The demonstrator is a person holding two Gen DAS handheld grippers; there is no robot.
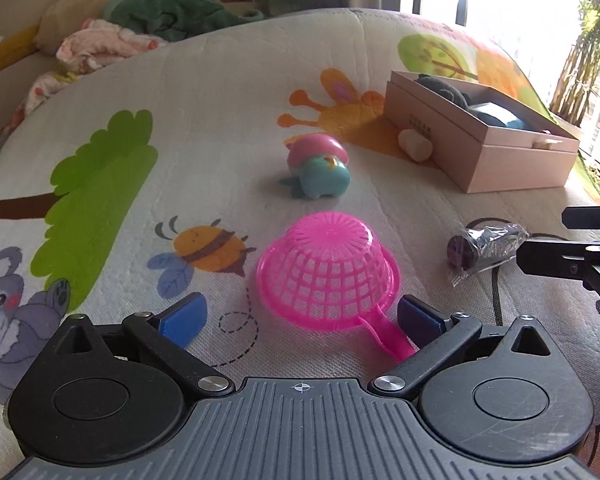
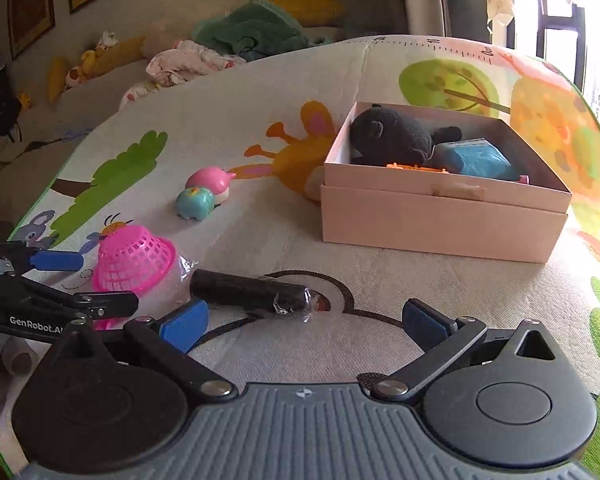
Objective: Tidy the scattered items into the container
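A pink plastic strainer (image 1: pixel 327 268) lies upside down on the play mat, its handle pointing toward me. My left gripper (image 1: pixel 300 320) stands open just short of it, fingers either side of the handle end. A dark roll in clear wrap (image 2: pixel 252 293) lies ahead of my open right gripper (image 2: pixel 304 322), slightly left of its middle. The same dark roll (image 1: pixel 486 245) shows right of the strainer in the left wrist view. A pink-and-teal toy (image 1: pixel 318 168) and a cream stone (image 1: pixel 415 145) lie near the pink box (image 2: pixel 440 224), which holds a black plush, a blue item and an orange piece.
The play mat (image 1: pixel 220 120) with cartoon prints covers the surface; its far edge curves down. Beyond it lie green and pink cloths (image 1: pixel 168 12) and yellow cushions. A bright window and plants stand at the right. My right gripper's fingers (image 1: pixel 572 256) reach in from the right edge.
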